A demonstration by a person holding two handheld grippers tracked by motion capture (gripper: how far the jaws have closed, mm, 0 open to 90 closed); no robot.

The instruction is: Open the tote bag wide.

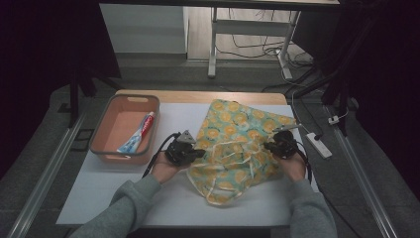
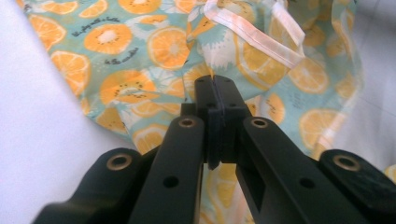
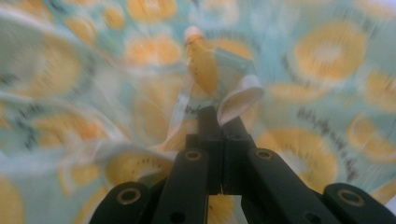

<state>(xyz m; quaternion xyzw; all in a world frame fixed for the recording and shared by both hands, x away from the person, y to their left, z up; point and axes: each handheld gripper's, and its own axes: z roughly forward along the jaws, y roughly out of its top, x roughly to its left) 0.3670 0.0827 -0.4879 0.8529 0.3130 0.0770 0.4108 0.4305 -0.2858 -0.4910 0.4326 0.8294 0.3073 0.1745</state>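
Nearest the person, two grey-sleeved forearms reach in over the white counter [image 1: 99, 191], each hand carrying a gripper to one side of a crumpled fabric bag [image 1: 237, 148] printed with orange slices on pale green. The left gripper [image 1: 197, 153] sits at the bag's left edge; in the left gripper view its jaws are pressed fully together with cloth pinched at their tips. The right gripper [image 1: 270, 146] is at the bag's right side, and its jaws are likewise closed tight, gripping a fold of the cloth with its pale trim [image 3: 243, 100], though that view is blurred. The bag lies in the middle of the counter, rumpled, with its pale straps [image 2: 254, 39] tangled across the top. Judging by this, both holds are made, but the work of spreading or opening the bag looks barely begun. Farther off to the left, an orange bin [image 1: 99, 134] holds a toothpaste tube [image 1: 139, 133], well apart from the bag and untouched; if it is meant for the bag, that step remains.
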